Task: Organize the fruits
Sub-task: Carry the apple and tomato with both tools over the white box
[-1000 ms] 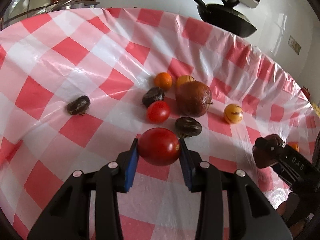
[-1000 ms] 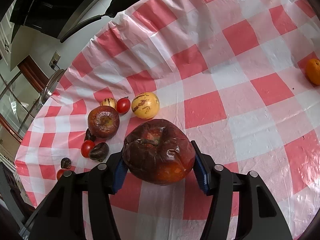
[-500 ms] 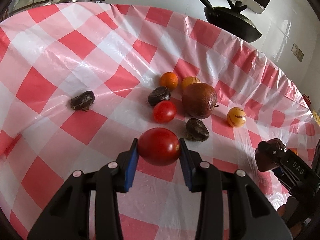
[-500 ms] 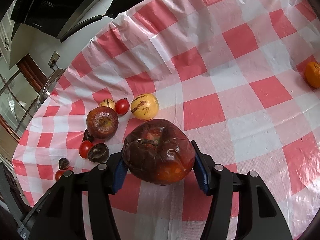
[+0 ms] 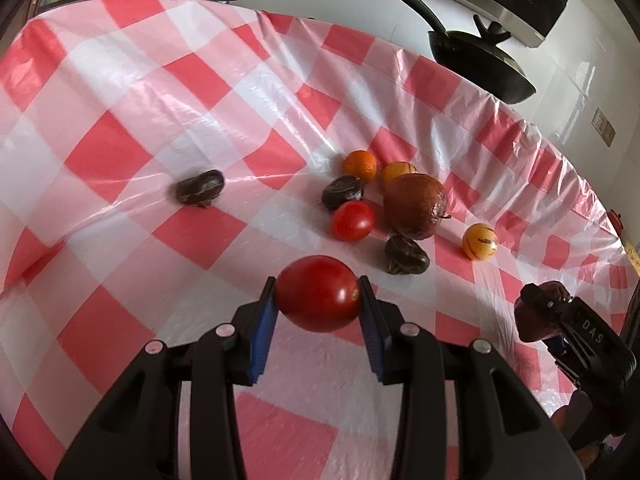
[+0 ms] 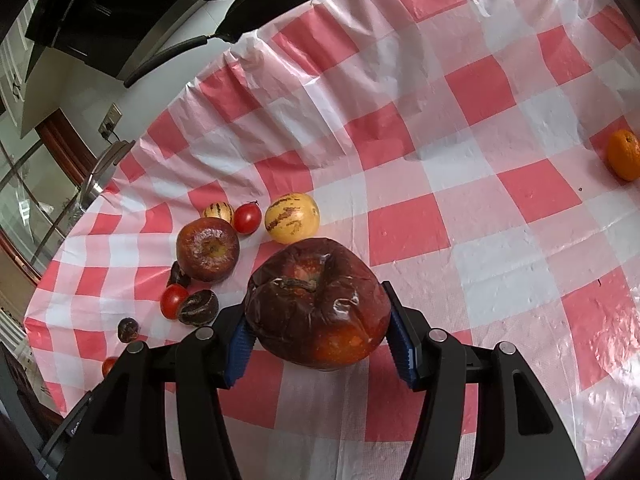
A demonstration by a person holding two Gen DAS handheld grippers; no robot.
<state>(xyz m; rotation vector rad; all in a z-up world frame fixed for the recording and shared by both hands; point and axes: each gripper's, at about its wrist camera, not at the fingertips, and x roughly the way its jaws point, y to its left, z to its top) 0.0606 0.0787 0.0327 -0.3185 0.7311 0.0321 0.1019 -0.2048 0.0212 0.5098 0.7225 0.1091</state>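
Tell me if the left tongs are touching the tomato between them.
Touching. The left wrist view shows both blue pads of the left tongs pressed against the sides of the tomato, which is held clear of the tablecloth.

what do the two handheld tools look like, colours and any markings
Both are black plastic. The left tool and right tool each have two chunky fingers with ribbed blue pads and round silver screw heads. White lettering, "DAS", shows on the right tool's side in the left view.
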